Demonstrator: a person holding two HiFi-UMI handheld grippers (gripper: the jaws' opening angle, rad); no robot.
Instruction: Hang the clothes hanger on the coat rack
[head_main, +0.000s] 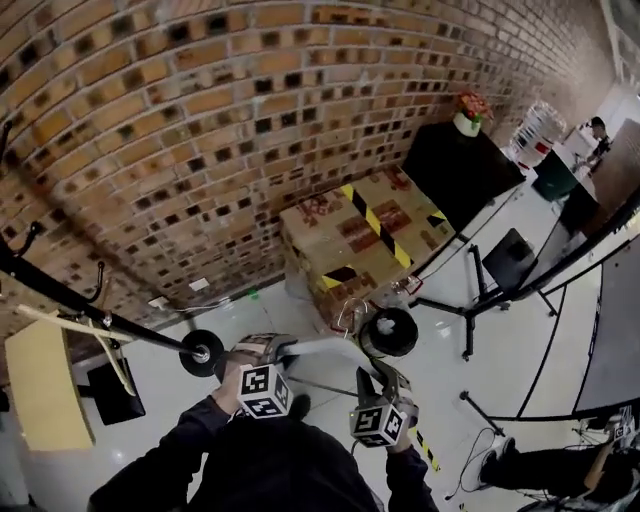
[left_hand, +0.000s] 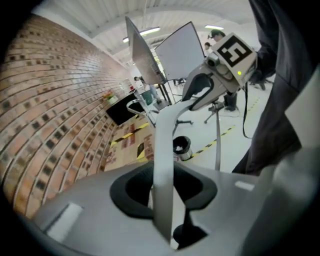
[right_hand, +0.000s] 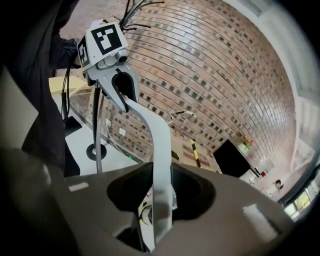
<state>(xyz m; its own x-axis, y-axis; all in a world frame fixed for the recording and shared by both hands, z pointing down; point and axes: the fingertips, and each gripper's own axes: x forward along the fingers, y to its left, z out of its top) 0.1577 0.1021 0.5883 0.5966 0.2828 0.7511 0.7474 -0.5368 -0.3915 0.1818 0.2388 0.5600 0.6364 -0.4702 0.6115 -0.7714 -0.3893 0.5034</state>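
A pale grey clothes hanger spans between my two grippers, low in the head view. My left gripper is shut on one end and my right gripper on the other. In the left gripper view the hanger arm rises from my jaws towards the right gripper. From the right gripper's camera, the arm runs from my jaws up to the left gripper. The black coat rack stands to the left with its round base; its pole sits behind the left gripper.
A wooden hanger hangs on the rack. A cardboard box with yellow-black tape and a black bin sit ahead by the brick wall. A black table with a flower pot and tripod stands fill the right.
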